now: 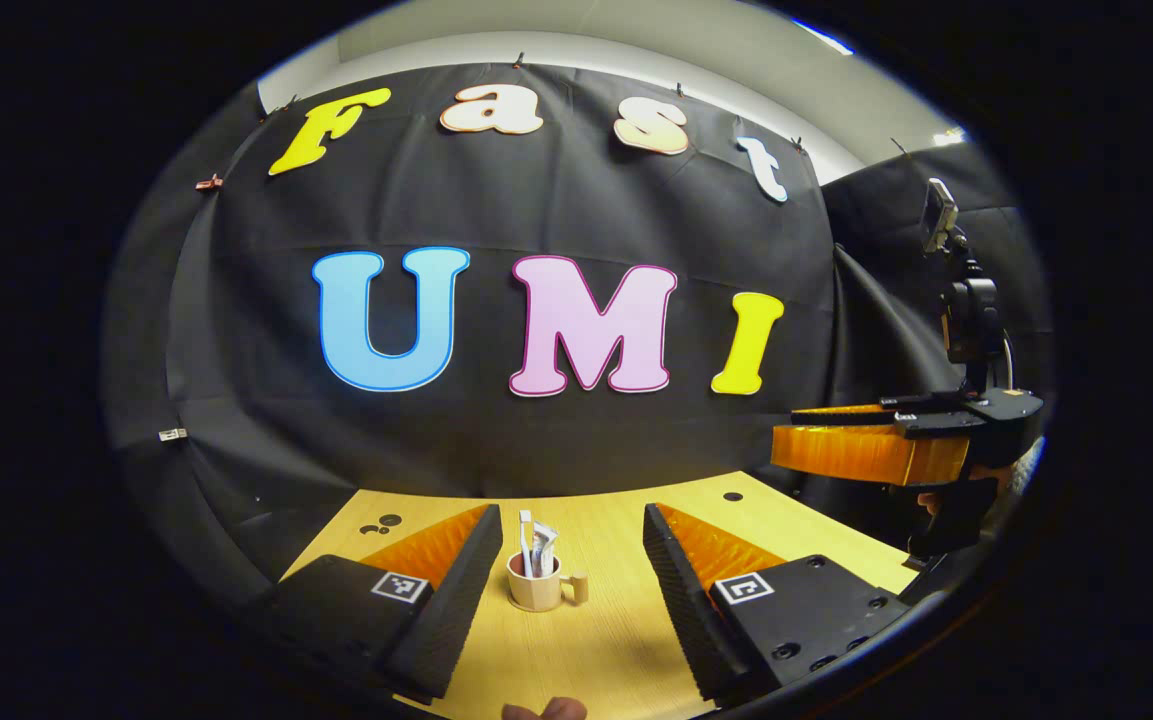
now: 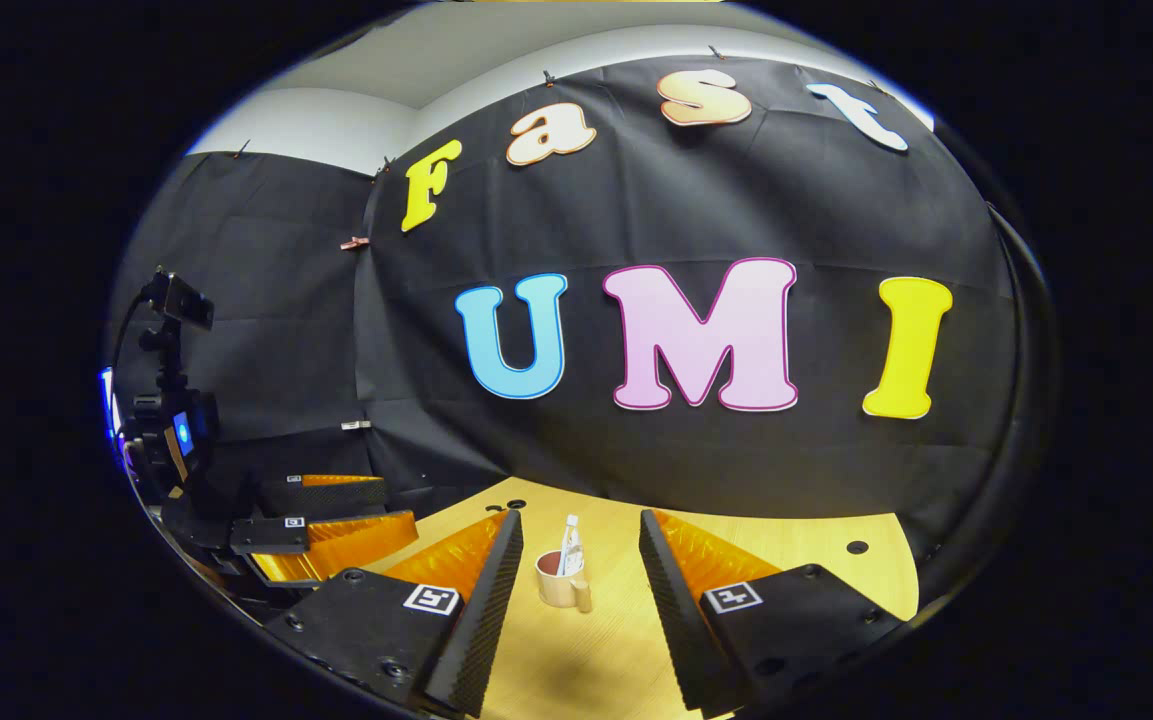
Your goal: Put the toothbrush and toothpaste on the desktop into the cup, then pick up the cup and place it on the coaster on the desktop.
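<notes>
A beige cup (image 1: 539, 590) with a side handle stands upright on the wooden desktop (image 1: 616, 650). A white toothbrush (image 1: 526, 540) and a toothpaste tube (image 1: 544, 548) stand inside it. My left gripper (image 1: 569, 512) is open wide and held back from the cup, which sits between the lines of its fingers without touching them. In the right gripper view the same cup (image 2: 560, 584) holds the toothpaste tube (image 2: 570, 545), and my right gripper (image 2: 580, 516) is open and empty, also short of the cup. Each gripper shows from the side in the other's view: right gripper (image 1: 806, 435), left gripper (image 2: 391, 503).
The desktop ends at the black cloth wall just behind the cup. Small dark holes (image 1: 733, 496) (image 2: 857, 547) mark the wood near the back corners. A small brown rounded shape (image 1: 546, 710) peeks in at the lower edge; I cannot tell what it is.
</notes>
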